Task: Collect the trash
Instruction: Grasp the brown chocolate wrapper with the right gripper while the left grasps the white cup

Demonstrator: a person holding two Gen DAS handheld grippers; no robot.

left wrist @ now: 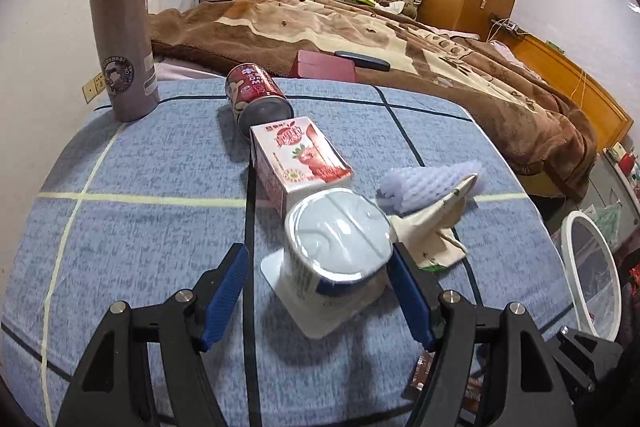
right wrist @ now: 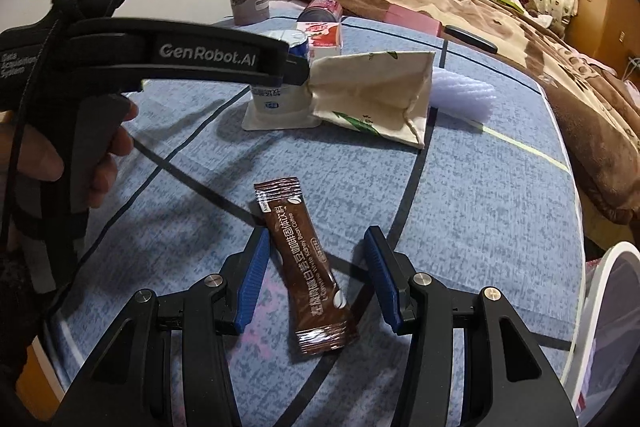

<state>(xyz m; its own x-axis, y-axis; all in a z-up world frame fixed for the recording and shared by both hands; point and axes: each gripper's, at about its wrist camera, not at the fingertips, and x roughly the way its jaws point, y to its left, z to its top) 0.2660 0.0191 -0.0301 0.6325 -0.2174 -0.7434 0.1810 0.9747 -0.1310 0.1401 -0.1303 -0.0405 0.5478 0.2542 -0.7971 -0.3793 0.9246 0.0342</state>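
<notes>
Left gripper point(left wrist: 320, 291): the jaws are held wide; nothing is gripped; the yogurt cup point(left wrist: 340, 247) is seen between the pads, and one pad is right at its rim
Right gripper point(right wrist: 316, 285): the jaws are held open; nothing is gripped; the coffee stick packet point(right wrist: 306, 267) is lying flat between them on the blue bed sheet point(right wrist: 460, 227)
Step in hand: a grab of the cup is being lined up, it seems
Doing it well: the cup should be kept in the middle of the pads; it should be squeezed softly, as a thin cup may be crushed; the foil lid looks shut, so no spill is expected; what is inside cannot be seen
Nearby trash: a strawberry milk carton point(left wrist: 304, 157) is touching the cup; a tipped red can point(left wrist: 256, 97) is behind it; a paper bag point(left wrist: 436, 223) and white foam net point(left wrist: 420, 187) are beside
Bin: a white rim point(left wrist: 592, 267) is seen at the bed's edge; the inside cannot be made out
Flask point(left wrist: 124, 35): upright, well apart
</notes>
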